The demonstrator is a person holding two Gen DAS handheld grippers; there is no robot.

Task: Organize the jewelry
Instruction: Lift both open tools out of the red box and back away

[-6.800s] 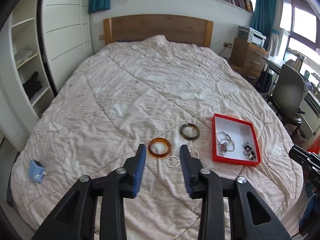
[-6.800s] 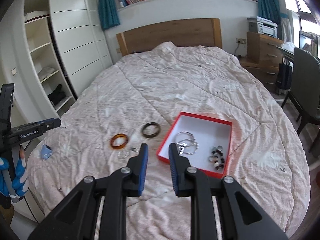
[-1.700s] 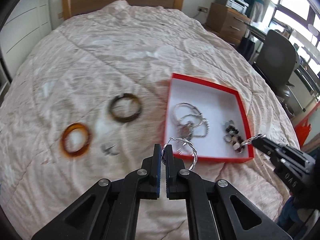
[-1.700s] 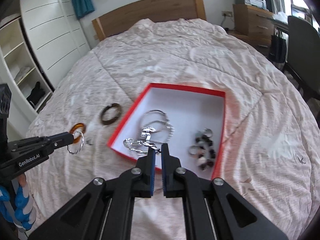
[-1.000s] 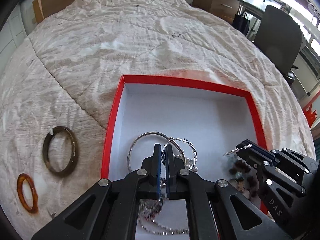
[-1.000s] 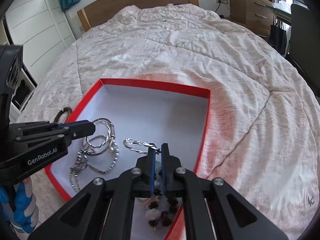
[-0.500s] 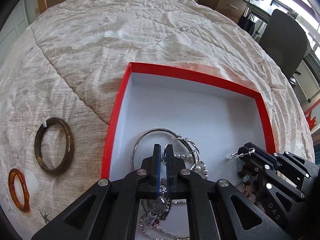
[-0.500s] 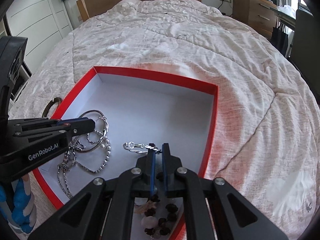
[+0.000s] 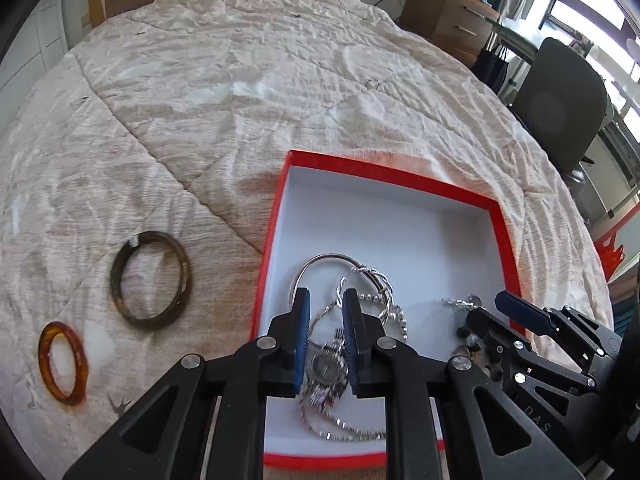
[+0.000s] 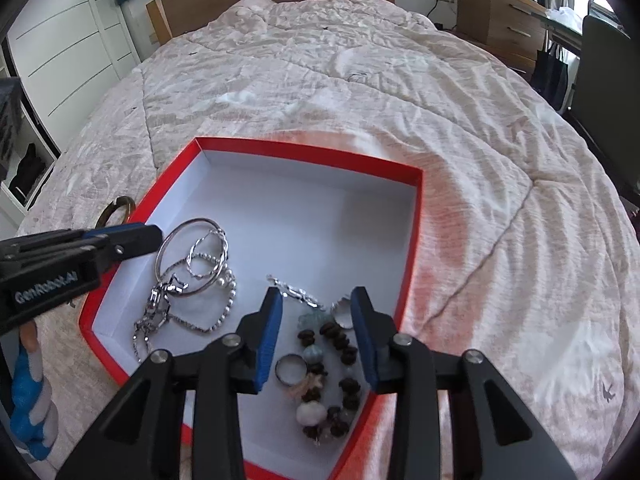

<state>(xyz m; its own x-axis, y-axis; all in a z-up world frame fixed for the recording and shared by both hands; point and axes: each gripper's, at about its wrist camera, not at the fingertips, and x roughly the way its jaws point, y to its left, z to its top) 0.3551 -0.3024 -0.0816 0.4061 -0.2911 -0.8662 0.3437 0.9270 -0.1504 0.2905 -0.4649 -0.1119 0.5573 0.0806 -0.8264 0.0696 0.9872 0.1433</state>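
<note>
Jewelry lies mostly in the red box (image 9: pixel 507 240) on the bed (image 9: pixel 240 100), directly beneath both tongs. The left tongs (image 9: pixel 323 312) have just been opening; they stand slightly apart and clamp nothing, above the twisted silver hoop (image 9: pixel 376 278) and watch (image 9: pixel 326 366). The right tongs (image 10: pixel 316 320) have just been opening too, wider, empty, over the silver chain clasp (image 10: pixel 298 294) and beaded bracelet (image 10: pixel 340 352). Left of the left tongs, a dark bangle (image 9: pixel 150 280) and an amber bangle (image 9: pixel 62 362) rest on the bedcover, outside the box.
</note>
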